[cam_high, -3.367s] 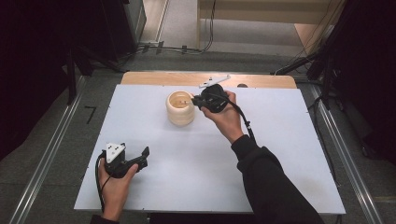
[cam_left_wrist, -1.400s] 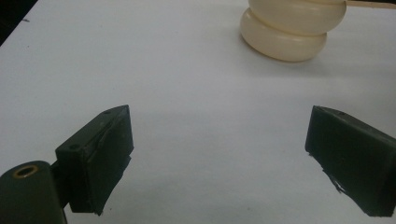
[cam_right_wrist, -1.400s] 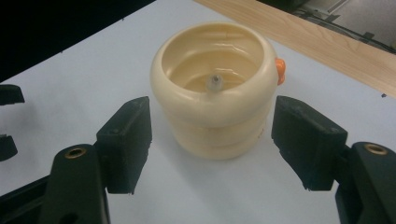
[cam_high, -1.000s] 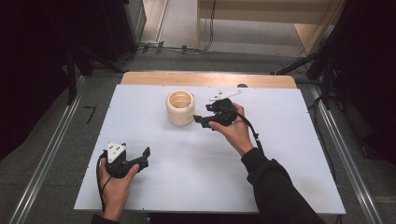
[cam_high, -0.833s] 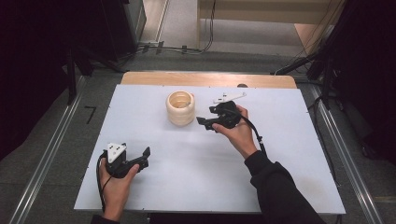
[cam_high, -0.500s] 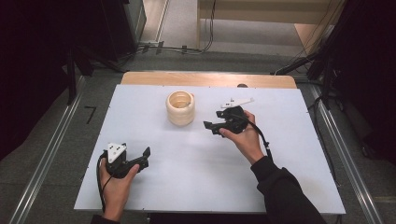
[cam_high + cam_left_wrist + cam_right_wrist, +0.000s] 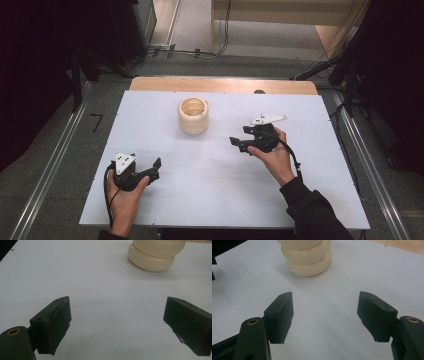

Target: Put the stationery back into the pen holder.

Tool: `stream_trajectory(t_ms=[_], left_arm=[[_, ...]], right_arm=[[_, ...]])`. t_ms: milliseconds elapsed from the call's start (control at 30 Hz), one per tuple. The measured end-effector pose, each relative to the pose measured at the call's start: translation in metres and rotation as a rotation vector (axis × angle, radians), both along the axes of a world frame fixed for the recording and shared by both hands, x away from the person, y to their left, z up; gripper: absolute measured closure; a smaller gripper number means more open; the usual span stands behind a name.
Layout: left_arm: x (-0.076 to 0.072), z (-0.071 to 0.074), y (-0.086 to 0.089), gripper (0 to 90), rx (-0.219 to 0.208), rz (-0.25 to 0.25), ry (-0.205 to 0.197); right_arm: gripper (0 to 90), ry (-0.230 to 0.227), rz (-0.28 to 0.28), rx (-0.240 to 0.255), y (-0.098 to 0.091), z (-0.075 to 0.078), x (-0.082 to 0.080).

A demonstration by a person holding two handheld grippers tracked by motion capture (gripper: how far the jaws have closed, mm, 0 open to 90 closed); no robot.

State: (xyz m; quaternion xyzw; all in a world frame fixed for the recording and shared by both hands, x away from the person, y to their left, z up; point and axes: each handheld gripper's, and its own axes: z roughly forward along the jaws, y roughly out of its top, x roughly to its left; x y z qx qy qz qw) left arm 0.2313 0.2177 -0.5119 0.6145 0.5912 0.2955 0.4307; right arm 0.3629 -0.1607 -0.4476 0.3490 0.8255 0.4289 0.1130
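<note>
A cream stack of rings [image 7: 193, 115] stands upright at the back middle of the white table [image 7: 210, 190]. My right gripper [image 7: 239, 144] hovers to its right, a short way off, open and empty, jaws pointing left toward the stack [image 7: 306, 255]. My left gripper [image 7: 155, 169] rests near the front left, open with nothing between its jaws. The stack's lower rings [image 7: 153, 255] appear far ahead in the left gripper view.
A wooden strip [image 7: 222, 85] runs along the table's far edge. Metal rails [image 7: 47, 165] flank the table on both sides, with cables on the floor behind.
My right gripper has drawn back from the ring stack, moving right and toward the person, with its jaws empty. The left gripper has stayed put.
</note>
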Motion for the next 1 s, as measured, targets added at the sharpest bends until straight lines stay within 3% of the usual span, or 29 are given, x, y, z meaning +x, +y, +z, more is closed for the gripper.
stream_trajectory(t_ms=[333, 1000], left_arm=[[0.001, -0.001, -0.001, 8.4, 0.005, 0.003, 0.003], [0.001, -0.001, -0.002, 8.4, 0.006, 0.0, 0.004]], right_arm=[[27.7, 0.017, -0.034, -0.001, -0.023, -0.009, -0.012], [27.5, 0.007, -0.095, -0.021, -0.06, -0.022, -0.027]])
